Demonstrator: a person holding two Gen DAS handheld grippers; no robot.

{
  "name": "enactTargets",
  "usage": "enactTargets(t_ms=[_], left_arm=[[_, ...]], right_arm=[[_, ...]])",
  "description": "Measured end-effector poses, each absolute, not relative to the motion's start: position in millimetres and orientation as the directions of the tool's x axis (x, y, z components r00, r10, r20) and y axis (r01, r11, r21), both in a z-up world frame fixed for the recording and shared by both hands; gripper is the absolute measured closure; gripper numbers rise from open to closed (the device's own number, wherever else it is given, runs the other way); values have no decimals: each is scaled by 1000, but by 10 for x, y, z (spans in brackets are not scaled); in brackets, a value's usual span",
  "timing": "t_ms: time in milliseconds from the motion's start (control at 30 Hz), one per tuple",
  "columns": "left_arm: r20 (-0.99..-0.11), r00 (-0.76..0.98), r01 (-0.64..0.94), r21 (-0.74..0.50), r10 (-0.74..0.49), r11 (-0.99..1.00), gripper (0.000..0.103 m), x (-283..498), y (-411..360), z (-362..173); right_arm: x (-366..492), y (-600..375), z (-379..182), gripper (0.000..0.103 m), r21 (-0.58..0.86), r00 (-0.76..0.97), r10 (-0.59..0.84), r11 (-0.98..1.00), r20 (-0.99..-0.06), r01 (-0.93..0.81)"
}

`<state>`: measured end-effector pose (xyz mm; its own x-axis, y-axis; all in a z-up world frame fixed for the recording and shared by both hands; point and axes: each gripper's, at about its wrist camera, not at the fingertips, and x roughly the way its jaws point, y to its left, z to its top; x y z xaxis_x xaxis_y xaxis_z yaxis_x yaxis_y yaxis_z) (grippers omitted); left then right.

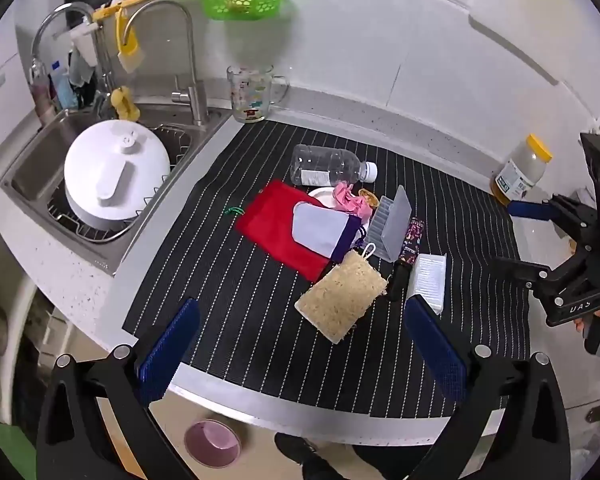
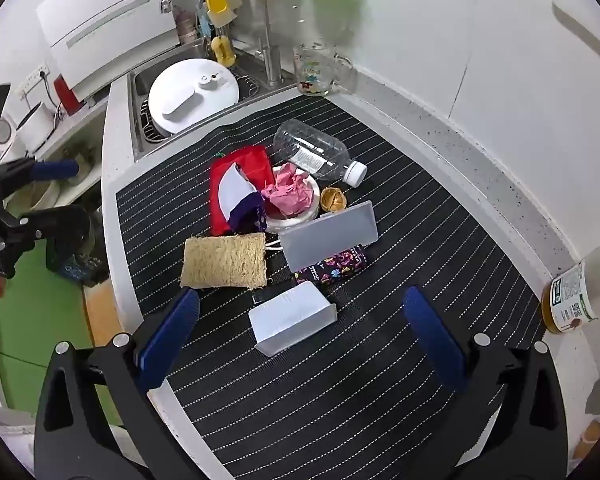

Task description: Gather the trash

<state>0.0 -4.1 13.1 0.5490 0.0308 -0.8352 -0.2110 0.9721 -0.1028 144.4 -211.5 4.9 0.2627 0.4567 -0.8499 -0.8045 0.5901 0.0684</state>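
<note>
A black mat with white pinstripes (image 1: 260, 320) is covering the counter beside a steel sink (image 1: 32, 168), where a round white lid (image 1: 114, 172) is sitting on a wire rack. The trash is lying in a loose heap at the middle of the mat. A red cloth bag (image 1: 268, 220) is lying flat with a white and purple pouch (image 1: 324, 232) on top of it. Behind them a clear plastic bottle (image 1: 328, 166) is resting on its side, cap pointing right. A tan loofah pad (image 1: 342, 294) is lying in front of the red bag, touching its near corner. A clear plastic case (image 2: 328, 238) is standing open just right of the pouch, and a white box (image 2: 292, 318) is sitting nearest the right gripper. Crumpled pink paper (image 2: 288, 194) is filling a small white dish (image 2: 288, 220), with a dark printed wrapper (image 2: 336, 266) beside the case. The left gripper (image 1: 300, 344) is hovering over the mat's near edge, jaws spread fully and gripping nothing. The right gripper (image 2: 300, 336) is tilting down toward the white box, jaws equally wide and empty.
</note>
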Motion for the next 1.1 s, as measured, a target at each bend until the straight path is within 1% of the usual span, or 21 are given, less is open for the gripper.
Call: enactTargets(t_ms=[433,1100], left_arm=[[-838,543,-201,-68,54,977,5,18,-59,151],[-840,541,-230,-89,51,969,5,-41,22,106]], right_arm=[[1495,-2181,28,3,89,252,458,602,-852,-793],[1440,-2184,7,3,96,240,458,597,-856,-796]])
